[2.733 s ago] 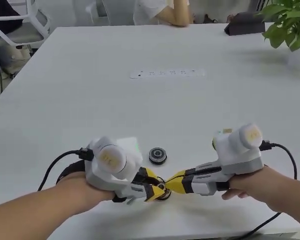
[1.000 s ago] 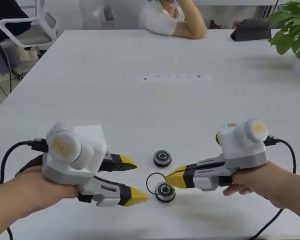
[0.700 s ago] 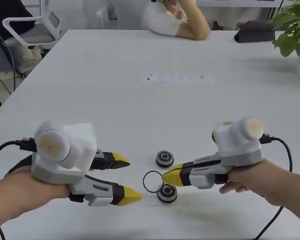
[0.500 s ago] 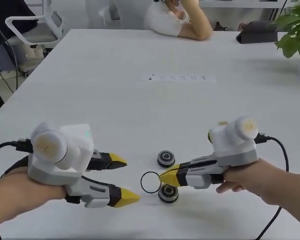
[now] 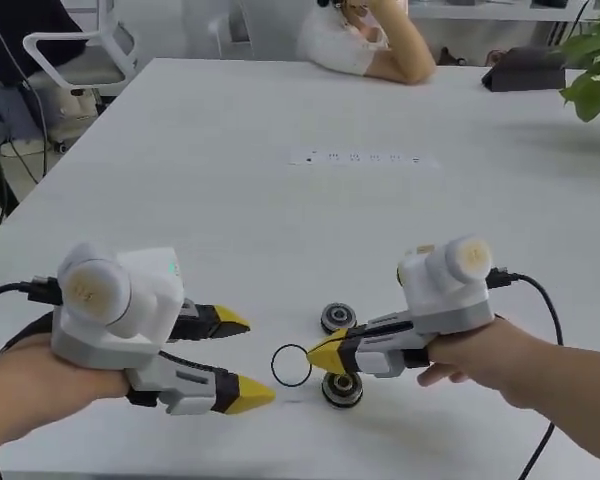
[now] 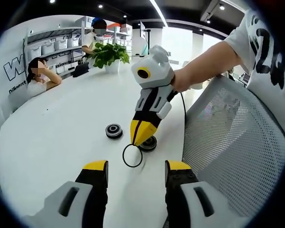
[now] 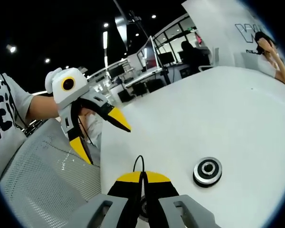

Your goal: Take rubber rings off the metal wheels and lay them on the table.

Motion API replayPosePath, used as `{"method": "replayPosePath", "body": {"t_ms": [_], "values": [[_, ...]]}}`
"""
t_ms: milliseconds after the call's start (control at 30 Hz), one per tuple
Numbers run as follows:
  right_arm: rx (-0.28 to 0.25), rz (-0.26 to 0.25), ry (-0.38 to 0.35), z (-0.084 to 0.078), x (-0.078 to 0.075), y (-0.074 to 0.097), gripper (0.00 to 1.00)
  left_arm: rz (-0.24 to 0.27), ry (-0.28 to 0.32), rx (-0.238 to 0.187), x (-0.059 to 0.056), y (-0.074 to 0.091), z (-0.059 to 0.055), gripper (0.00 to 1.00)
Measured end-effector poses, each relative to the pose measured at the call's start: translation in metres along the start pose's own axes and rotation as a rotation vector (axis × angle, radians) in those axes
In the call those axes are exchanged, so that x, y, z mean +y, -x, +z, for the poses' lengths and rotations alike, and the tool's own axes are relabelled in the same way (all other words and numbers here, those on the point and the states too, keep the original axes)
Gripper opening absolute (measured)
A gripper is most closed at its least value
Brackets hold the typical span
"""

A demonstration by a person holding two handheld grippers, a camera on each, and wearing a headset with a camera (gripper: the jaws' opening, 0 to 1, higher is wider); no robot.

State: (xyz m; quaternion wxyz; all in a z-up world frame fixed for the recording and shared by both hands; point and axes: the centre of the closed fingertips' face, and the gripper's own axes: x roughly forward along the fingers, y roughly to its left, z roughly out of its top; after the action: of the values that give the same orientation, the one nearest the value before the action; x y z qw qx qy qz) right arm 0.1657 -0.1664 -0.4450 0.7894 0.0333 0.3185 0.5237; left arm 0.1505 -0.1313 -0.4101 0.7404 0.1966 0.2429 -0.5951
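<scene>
starting with head view: right gripper (image 5: 316, 352) has its jaws pressed together on the rubber ring (image 5: 273, 366), which hangs as a thin black loop off the yellow tips, just left of the near wheel (image 5: 342, 390). left gripper (image 5: 248, 357) sits apart to the left, jaws spread wide, nothing between them. a few seconds back both grippers were nose to nose on that near wheel; since then the left one has let go and drawn off, and the right one has carried the ring clear of the wheel and a little leftward. reading: first ring is off, only the laying down remains. far wheel (image 5: 337, 318) stands untouched on the table (image 5: 280, 230) and looks to wear its dark ring yet, so it should be next. power strip (image 5: 365, 157) lies well beyond.

left gripper view: own two jaws rise well apart with bare table between. right gripper (image 6: 142, 135) comes in from above, rubber ring (image 6: 123, 156) seen face-on as a full open loop under its tips, near wheel (image 6: 149, 144) right behind. ring's lower edge is close to the table; contact cannot be told. this view gives the loop's shape, which the right gripper view does not.

right gripper view: own jaws shut tight, ring (image 7: 140, 164) edge-on, a mere black sliver standing from the seam. far wheel (image 7: 207, 172) off to one side, left gripper (image 7: 102, 137) gaping beyond.
</scene>
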Motion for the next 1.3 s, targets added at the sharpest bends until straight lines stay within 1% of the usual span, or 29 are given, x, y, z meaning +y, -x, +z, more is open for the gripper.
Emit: {"method": "replayPosePath", "body": {"t_ms": [200, 300, 533, 733, 800, 900, 1033, 1300], "values": [[0.018, -0.015, 0.015, -0.002, -0.001, -0.007, 0.0, 0.007, 0.002, 0.0, 0.0, 0.003, 0.0, 0.45], [0.018, -0.023, 0.03, -0.002, -0.003, -0.007, 0.0, 0.008, 0.003, -0.001, 0.0, 0.003, 0.0, 0.45], [0.038, -0.041, 0.058, -0.007, -0.006, -0.006, 0.0, 0.008, 0.007, 0.004, -0.001, 0.003, -0.001, 0.45], [0.047, -0.041, 0.074, -0.009, -0.005, -0.005, 0.07, 0.005, 0.005, 0.011, -0.002, 0.003, -0.002, 0.45], [0.048, -0.041, 0.084, -0.01, -0.005, -0.003, 0.09, 0.003, 0.006, 0.013, -0.002, 0.002, -0.002, 0.45], [0.043, -0.042, 0.086, -0.01, -0.005, 0.0, 0.13, -0.001, 0.004, 0.016, -0.002, 0.001, -0.002, 0.45], [0.032, -0.043, 0.084, -0.01, -0.005, 0.006, 0.16, -0.009, 0.001, 0.019, -0.003, -0.001, -0.001, 0.45], [-0.001, -0.046, 0.083, -0.008, -0.005, 0.023, 0.19, -0.023, -0.012, 0.017, -0.003, -0.007, 0.005, 0.45]]}}
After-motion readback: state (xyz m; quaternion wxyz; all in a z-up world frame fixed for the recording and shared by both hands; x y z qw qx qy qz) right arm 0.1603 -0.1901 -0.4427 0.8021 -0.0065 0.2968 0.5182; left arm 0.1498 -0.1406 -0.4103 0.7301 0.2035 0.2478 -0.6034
